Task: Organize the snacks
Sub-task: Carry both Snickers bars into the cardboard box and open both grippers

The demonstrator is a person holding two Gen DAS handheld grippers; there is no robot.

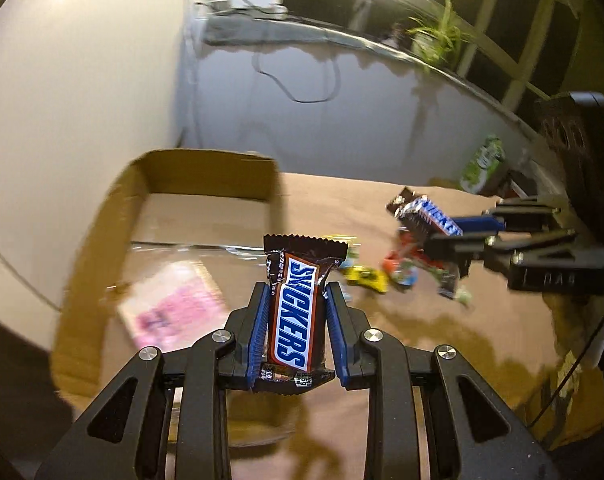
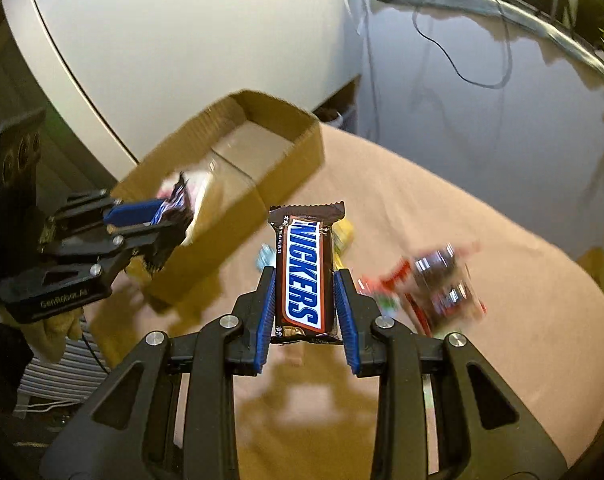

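My left gripper (image 1: 298,292) is shut on a brown Snickers bar (image 1: 296,312) and holds it above the near right corner of an open cardboard box (image 1: 102,220). My right gripper (image 2: 305,276) is shut on a second Snickers bar (image 2: 305,276) above the brown tablecloth. Each gripper shows in the other view, the right gripper (image 1: 433,228) with its bar (image 1: 425,212) and the left gripper (image 2: 170,220) at the box's near wall (image 2: 222,216). A pile of loose snacks (image 1: 381,274) lies on the cloth, also in the right wrist view (image 2: 433,288).
A pink packet (image 1: 174,304) lies inside the box. A green packet (image 1: 483,164) stands at the table's far right. A white wall is behind the box, with cables and a plant (image 1: 437,36) on a ledge.
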